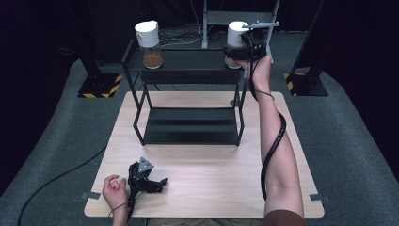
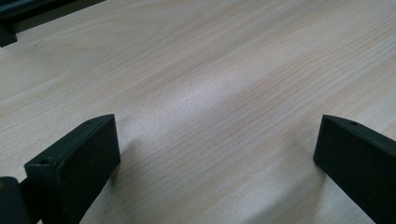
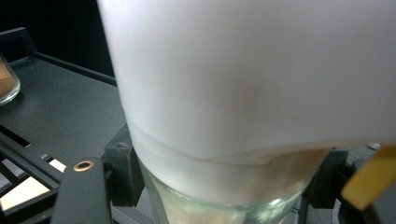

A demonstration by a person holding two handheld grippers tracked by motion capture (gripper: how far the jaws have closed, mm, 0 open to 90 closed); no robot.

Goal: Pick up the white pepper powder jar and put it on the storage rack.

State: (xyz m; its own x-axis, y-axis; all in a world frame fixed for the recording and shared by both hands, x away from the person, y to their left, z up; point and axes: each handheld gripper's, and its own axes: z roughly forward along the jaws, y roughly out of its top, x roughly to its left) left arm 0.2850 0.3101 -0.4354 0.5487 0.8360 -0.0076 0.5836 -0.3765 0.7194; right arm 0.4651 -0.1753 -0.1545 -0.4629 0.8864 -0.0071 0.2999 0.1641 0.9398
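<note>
A glass jar with a tall white lid (image 1: 234, 30) is at the right end of the black rack's top shelf (image 1: 188, 60). My right gripper (image 1: 234, 52) is shut on it, one jaw on each side of the glass body. In the right gripper view the jar (image 3: 243, 93) is very close, with the right gripper (image 3: 224, 179) clamped just below its lid. A second white-lidded jar (image 1: 149, 44) holding brown powder stands at the shelf's left end. Near the table's front left, my left gripper (image 1: 159, 182) lies open; in its own view, the left gripper (image 2: 217, 140) has bare wood between its jaws.
The two-tier black metal rack stands at the back of the wooden table (image 1: 211, 169); its lower shelf (image 1: 190, 125) is bare. The second jar's base (image 3: 7, 84) shows at the left edge of the right gripper view. Dark stands and cables sit on the floor behind.
</note>
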